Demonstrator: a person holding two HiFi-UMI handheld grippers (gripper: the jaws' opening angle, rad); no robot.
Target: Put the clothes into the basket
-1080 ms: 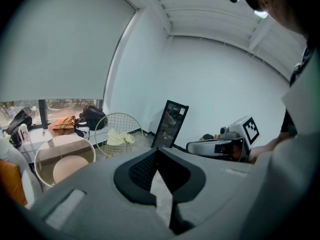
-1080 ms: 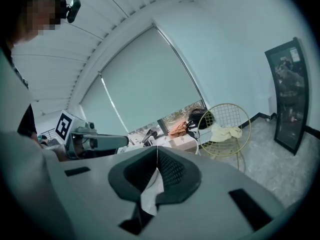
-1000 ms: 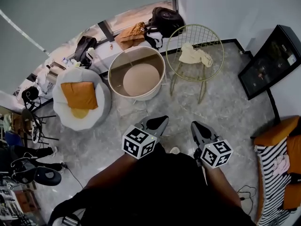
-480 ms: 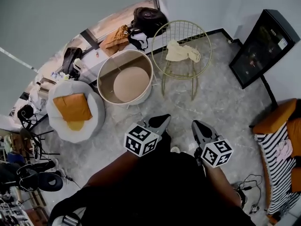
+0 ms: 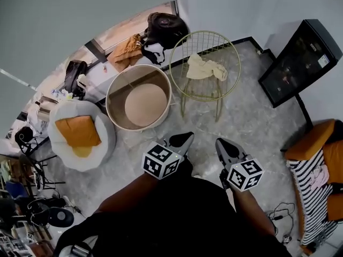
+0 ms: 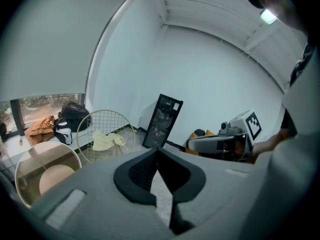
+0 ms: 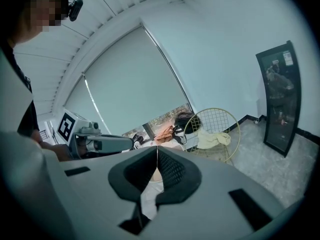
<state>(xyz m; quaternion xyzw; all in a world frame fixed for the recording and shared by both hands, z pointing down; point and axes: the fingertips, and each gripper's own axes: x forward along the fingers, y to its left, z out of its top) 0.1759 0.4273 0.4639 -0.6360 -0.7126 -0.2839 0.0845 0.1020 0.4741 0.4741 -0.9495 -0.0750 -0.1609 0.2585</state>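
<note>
Grey jaws pressed together, nothing between, on both left gripper (image 5: 184, 137) and right gripper (image 5: 218, 142) — clear only in the gripper views. Approach step. Round basket (image 5: 146, 104) looks empty, head view only. Beside it, cream cloth (image 5: 202, 68) lies on the wire chair (image 5: 214, 43) seat. Next — open, reach the cloth.

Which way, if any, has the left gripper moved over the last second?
Yes. The left gripper has moved toward the basket: in the head view the floor between them has narrowed.
</note>
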